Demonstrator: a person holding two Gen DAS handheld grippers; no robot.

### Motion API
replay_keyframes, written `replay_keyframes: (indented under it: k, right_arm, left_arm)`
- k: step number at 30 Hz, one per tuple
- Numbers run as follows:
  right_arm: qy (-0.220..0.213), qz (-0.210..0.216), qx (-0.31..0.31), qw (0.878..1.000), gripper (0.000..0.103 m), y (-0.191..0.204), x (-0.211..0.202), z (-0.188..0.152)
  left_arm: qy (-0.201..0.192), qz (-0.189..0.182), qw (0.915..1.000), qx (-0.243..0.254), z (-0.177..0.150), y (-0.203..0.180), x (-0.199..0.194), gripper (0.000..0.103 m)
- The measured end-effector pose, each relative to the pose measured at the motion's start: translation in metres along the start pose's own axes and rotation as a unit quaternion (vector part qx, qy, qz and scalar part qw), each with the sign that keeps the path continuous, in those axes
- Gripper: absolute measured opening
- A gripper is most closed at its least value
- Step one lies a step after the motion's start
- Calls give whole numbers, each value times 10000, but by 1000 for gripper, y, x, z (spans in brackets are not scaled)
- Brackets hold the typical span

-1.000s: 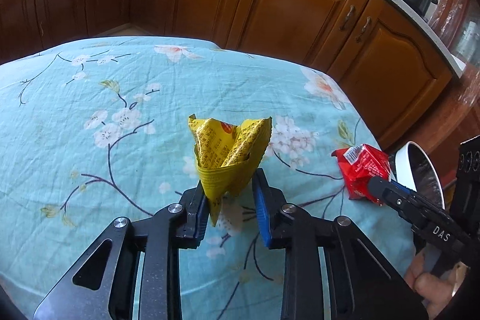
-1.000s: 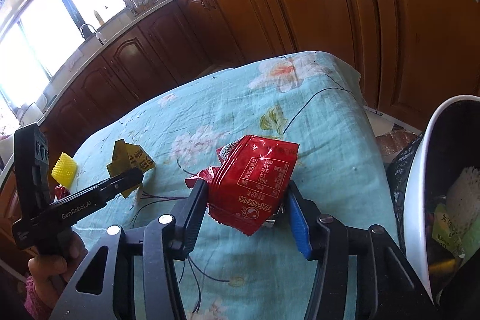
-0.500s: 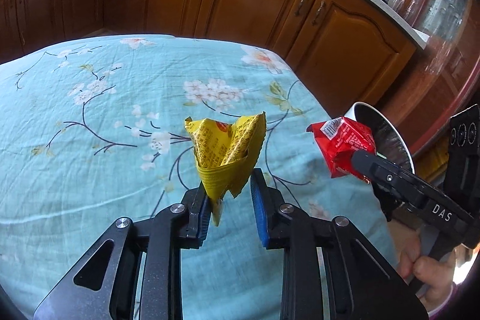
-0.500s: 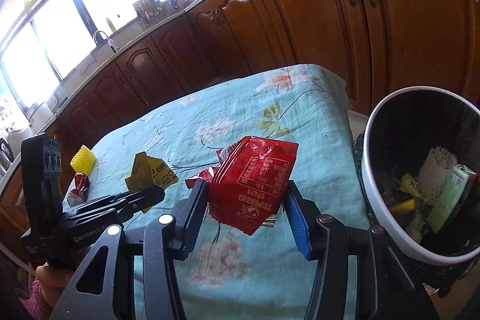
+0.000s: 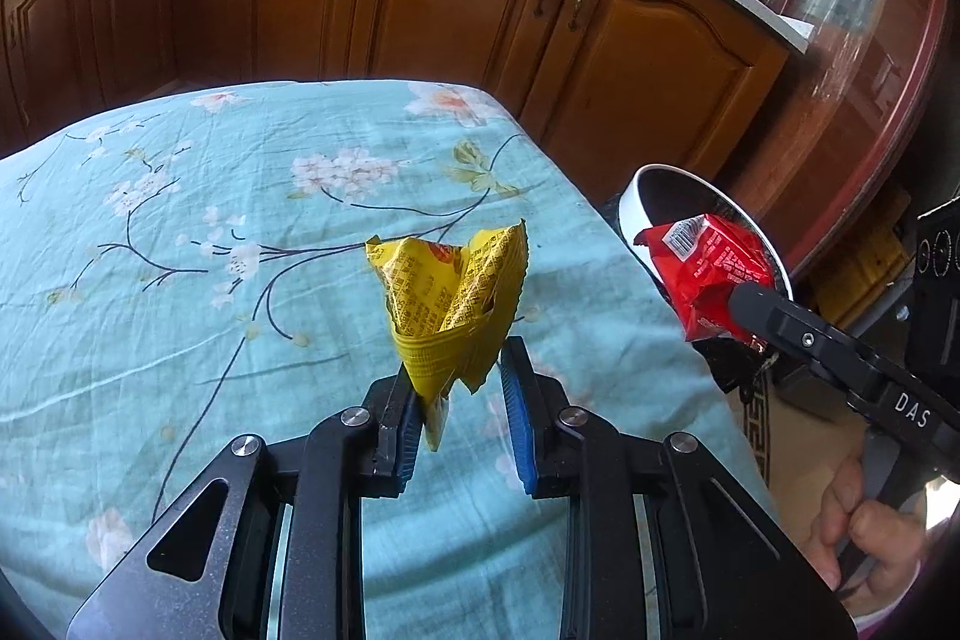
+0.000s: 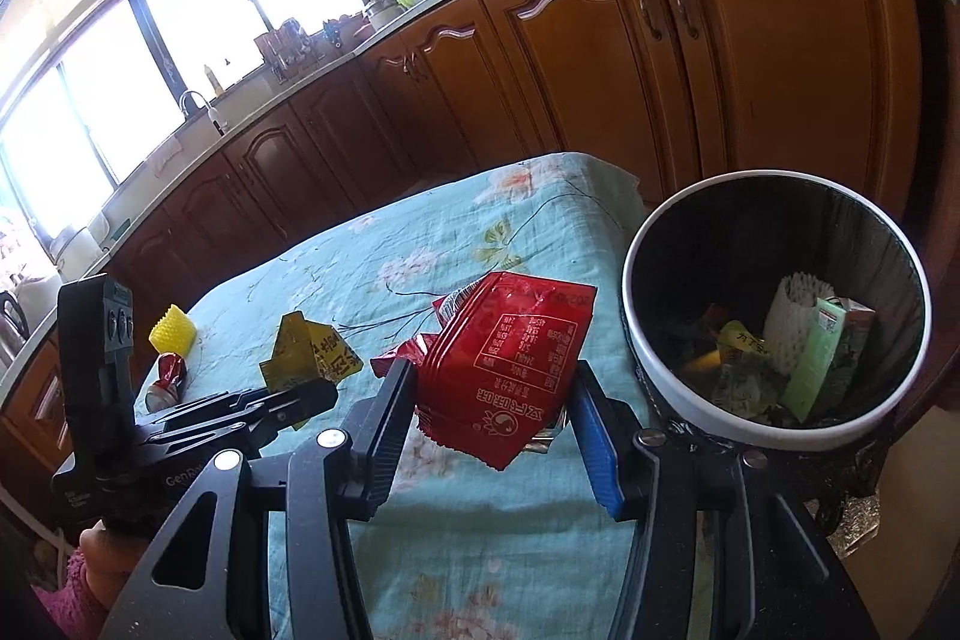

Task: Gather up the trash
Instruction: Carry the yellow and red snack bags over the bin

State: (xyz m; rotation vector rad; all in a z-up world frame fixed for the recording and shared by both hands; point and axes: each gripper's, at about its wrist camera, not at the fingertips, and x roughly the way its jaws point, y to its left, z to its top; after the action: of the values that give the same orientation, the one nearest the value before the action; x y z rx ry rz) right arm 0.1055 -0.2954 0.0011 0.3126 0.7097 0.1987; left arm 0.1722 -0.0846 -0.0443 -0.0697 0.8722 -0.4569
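Note:
My left gripper [image 5: 459, 376] is shut on a crumpled yellow wrapper [image 5: 450, 292] and holds it above the table's right part; it also shows in the right wrist view [image 6: 312, 355]. My right gripper [image 6: 492, 382] is shut on a red snack packet [image 6: 510, 364], held above the table edge just left of the white-rimmed trash bin [image 6: 636, 340]. In the left wrist view the red packet [image 5: 708, 274] hangs in front of the bin [image 5: 630, 208]. The bin holds several pieces of trash.
The table has a teal floral cloth [image 5: 180, 220]. A yellow ribbed cup [image 6: 173, 337] and a small red-and-white wrapper [image 6: 165, 376] lie at its far left. Wooden cabinets [image 5: 480, 10] run behind. The bin stands on the floor past the table's right edge.
Both grippers have carried their wrappers to the right, toward the bin. The bin's opening now shows in full in the right wrist view, and the red packet is close beside its rim.

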Motion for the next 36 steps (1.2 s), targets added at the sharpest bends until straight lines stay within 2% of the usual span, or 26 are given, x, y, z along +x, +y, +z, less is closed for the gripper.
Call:
replay_keyframes:
  k: [36]
  right_arm:
    - [-436, -245, 399, 9979, 52, -41, -60, -16]
  left_arm:
    - [5, -148, 9975, 690, 0, -75, -6, 23]
